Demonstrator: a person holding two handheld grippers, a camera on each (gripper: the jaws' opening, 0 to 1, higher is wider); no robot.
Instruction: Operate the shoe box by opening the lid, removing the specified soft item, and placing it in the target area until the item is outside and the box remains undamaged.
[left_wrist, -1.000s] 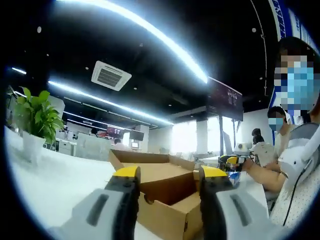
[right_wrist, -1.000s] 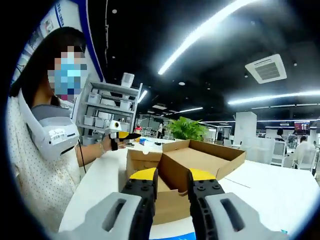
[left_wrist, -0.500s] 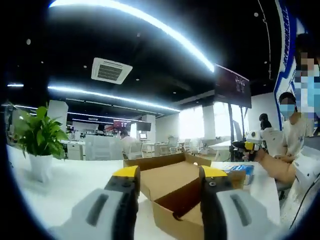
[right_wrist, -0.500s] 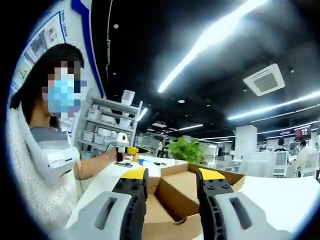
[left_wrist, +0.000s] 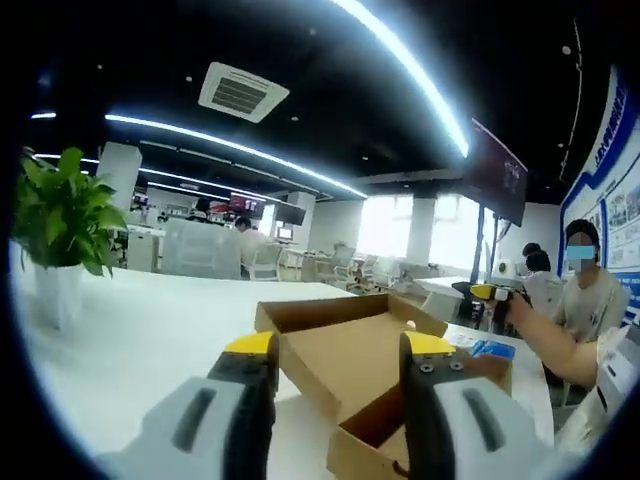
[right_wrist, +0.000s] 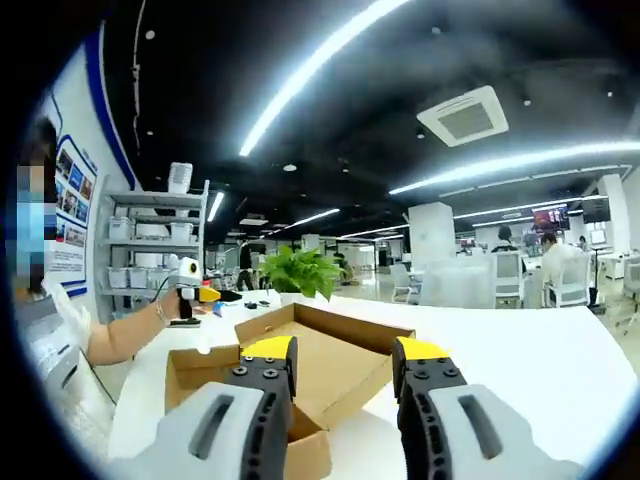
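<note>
— Where is the shoe box (left_wrist: 350, 350)?
— On the white tabletop (left_wrist: 150, 340), lid (right_wrist: 325, 355) swung open.
— And each gripper?
— Left gripper (left_wrist: 335, 350) and right gripper (right_wrist: 340, 352) both spread, holding nothing; potted plant (left_wrist: 60, 230) stands well apart.

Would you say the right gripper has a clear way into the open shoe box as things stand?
Probably yes. The right gripper is open and points at the shoe box, whose lid is folded back. Nothing lies between them, though the box's inside is hidden.

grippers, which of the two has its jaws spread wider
The left gripper: its yellow-tipped jaws stand wider apart over the open brown cardboard shoe box than the right gripper's.
</note>
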